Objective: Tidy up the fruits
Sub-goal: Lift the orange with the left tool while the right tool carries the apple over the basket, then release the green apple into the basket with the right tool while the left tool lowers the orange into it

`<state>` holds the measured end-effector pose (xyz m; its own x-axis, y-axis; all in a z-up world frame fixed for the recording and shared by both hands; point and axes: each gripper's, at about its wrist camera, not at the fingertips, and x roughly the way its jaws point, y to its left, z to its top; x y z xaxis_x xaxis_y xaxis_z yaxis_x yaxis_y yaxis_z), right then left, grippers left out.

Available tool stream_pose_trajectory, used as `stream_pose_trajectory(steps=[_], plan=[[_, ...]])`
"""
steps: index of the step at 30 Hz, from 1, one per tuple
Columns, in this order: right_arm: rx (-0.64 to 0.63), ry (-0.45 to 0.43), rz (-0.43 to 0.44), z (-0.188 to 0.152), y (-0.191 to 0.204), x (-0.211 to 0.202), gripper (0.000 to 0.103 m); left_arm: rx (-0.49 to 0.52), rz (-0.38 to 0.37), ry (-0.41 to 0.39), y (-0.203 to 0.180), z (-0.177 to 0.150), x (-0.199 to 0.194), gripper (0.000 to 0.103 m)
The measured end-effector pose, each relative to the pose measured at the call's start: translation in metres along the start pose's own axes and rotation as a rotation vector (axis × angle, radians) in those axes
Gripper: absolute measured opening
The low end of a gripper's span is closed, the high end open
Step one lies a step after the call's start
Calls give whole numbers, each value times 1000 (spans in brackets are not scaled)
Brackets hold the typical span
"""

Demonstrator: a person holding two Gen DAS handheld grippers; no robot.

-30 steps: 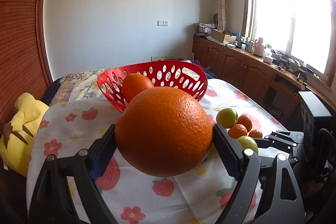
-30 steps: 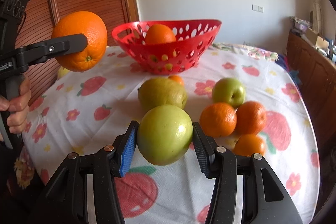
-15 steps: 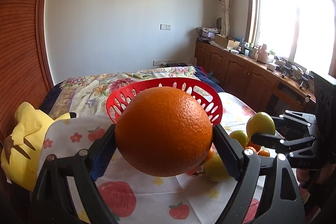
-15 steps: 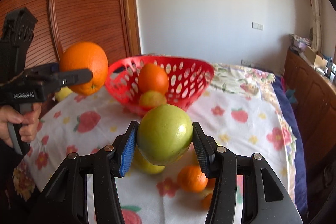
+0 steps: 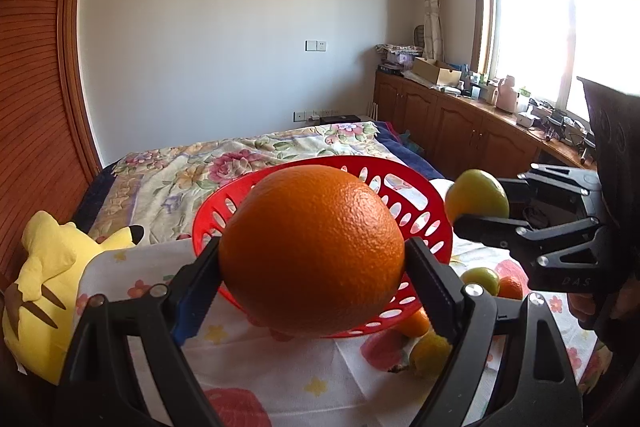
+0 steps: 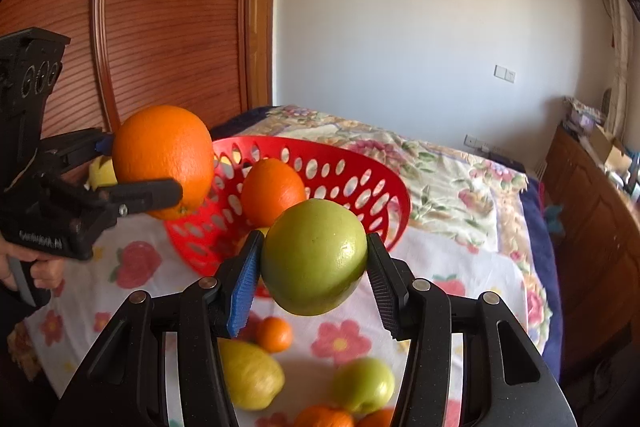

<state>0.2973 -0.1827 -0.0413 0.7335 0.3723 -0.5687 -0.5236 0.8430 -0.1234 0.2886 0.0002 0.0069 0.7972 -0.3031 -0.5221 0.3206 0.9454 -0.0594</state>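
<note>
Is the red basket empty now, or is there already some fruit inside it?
Not empty. In the right wrist view an orange sits inside the red basket, with something yellow just showing below it. How many fruits in all, I cannot tell.

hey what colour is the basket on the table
Red, with oval holes through its wall. The basket shows best in the right wrist view.

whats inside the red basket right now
In the right wrist view the red basket holds one orange, with a yellowish fruit low beside it. The held green apple covers the rest of the inside.
</note>
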Motion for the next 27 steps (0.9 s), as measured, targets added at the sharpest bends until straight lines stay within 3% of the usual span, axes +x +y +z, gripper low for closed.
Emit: stream_pose_trajectory(steps=[13, 27], plan=[[-31, 98, 1, 16, -14, 75, 52, 24, 21, 58, -8, -2, 35, 87], [-52, 155, 29, 13, -3, 104, 52, 26, 40, 92, -7, -9, 41, 87]])
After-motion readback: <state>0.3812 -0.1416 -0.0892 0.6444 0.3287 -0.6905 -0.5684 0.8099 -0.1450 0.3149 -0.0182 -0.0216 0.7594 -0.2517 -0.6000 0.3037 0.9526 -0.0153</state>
